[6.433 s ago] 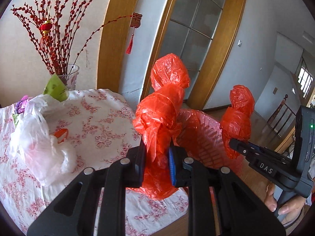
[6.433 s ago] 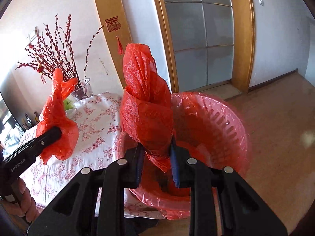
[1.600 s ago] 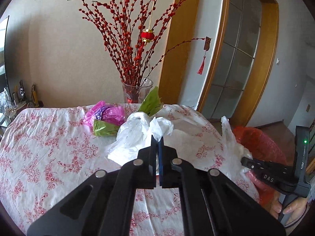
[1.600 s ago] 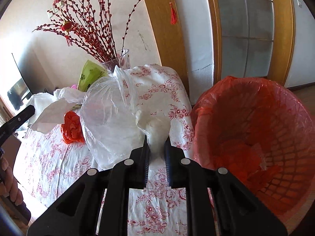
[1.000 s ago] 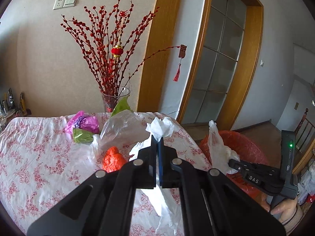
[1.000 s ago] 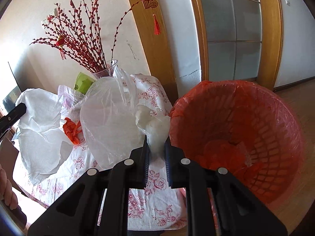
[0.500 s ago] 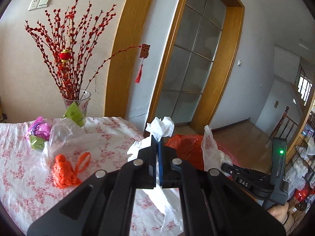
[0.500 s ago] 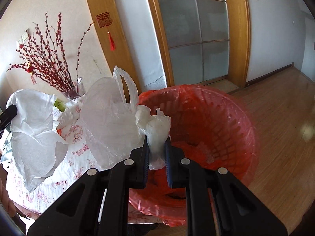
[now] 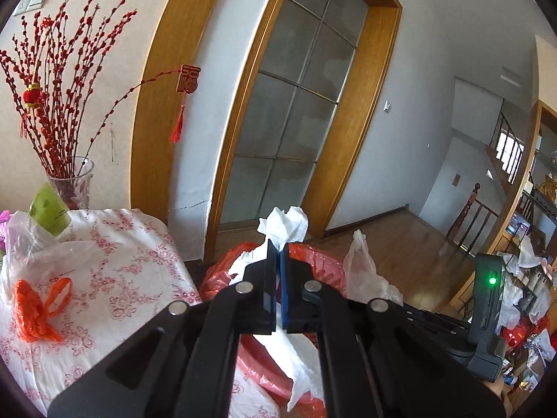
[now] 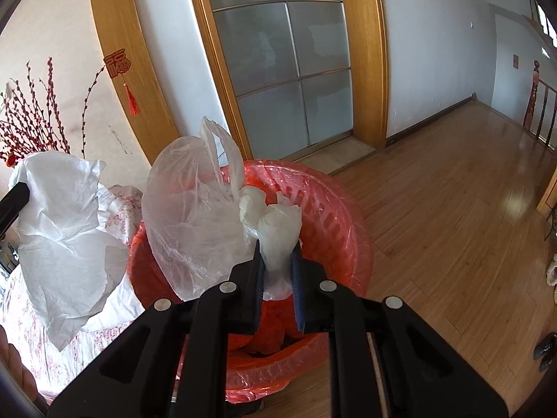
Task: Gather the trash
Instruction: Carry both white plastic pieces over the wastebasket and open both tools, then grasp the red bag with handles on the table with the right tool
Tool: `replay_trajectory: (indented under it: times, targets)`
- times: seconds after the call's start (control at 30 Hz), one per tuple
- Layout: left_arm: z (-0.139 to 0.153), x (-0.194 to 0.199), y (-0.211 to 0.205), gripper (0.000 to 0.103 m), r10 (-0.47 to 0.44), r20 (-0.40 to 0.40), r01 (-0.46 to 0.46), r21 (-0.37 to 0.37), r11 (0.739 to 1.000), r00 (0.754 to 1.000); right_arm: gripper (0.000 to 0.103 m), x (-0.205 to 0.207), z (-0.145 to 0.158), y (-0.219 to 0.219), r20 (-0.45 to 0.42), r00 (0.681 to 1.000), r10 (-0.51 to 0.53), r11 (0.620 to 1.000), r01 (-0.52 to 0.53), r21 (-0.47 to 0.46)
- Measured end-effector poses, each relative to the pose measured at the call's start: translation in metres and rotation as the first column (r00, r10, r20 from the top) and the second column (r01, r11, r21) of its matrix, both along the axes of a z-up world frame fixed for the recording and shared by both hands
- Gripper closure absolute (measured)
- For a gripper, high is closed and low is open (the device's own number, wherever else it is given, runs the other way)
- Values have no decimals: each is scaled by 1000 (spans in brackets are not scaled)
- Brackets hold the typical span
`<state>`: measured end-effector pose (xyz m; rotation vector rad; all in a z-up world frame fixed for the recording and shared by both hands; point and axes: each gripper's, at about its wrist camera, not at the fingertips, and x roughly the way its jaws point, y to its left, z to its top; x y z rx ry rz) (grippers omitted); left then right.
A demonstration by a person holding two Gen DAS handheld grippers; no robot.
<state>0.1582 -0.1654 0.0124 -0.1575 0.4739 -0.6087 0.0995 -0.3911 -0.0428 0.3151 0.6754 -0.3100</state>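
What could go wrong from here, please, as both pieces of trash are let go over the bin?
1. The white tissue in the left gripper hangs near the red bin's table-side rim, so it may drop outside.
2. The clear plastic bag in the right gripper billows wide and may drape over the rim or cling to the jaws.
3. The orange bag on the table could be overlooked.

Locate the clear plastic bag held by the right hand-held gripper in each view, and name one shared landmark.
Left wrist view: the clear plastic bag sits right of centre, above the bin's far side.
Right wrist view: the bag billows left of centre, its knot clamped in the right hand-held gripper.
Shared landmark: the red-lined waste bin.
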Motion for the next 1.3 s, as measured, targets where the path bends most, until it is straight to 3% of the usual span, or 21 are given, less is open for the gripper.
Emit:
replay_trajectory:
  times: [0.5, 0.57, 0.7, 0.73, 0.87, 1.0, 1.3]
  targets:
    - [-38, 25, -45, 99, -38, -56, 41, 52, 998, 998, 87, 8, -9, -20, -17, 998, -56, 998, 56, 33]
    - [-44, 28, -45, 94, -37, -68, 41, 60, 997, 997, 85, 8, -10, -20, -13, 998, -54, 998, 54, 33]
    - [-52, 31, -41, 75, -21, -89, 27, 70, 997, 996, 68, 7, -12, -20, -16, 999, -48, 998, 48, 42]
    - [-54, 32, -40, 74, -15, -93, 22, 73, 997, 996, 61, 7, -13, -20, -17, 999, -48, 998, 49, 41]
    - [-54, 32, -25, 73, 17, -99, -9, 81, 997, 995, 54, 4, -14, -18, -19, 998, -53, 998, 54, 25]
    - [-51, 23, 2, 64, 80, -81, -71, 102, 992, 994, 40, -1, -15, -8, -11, 999, -43, 999, 43, -26]
    - [-43, -5, 82, 54, 263, 27, -263, 196, 945, 964, 32, 6, -11, 37, 9, 997, 82, 992, -81, -94]
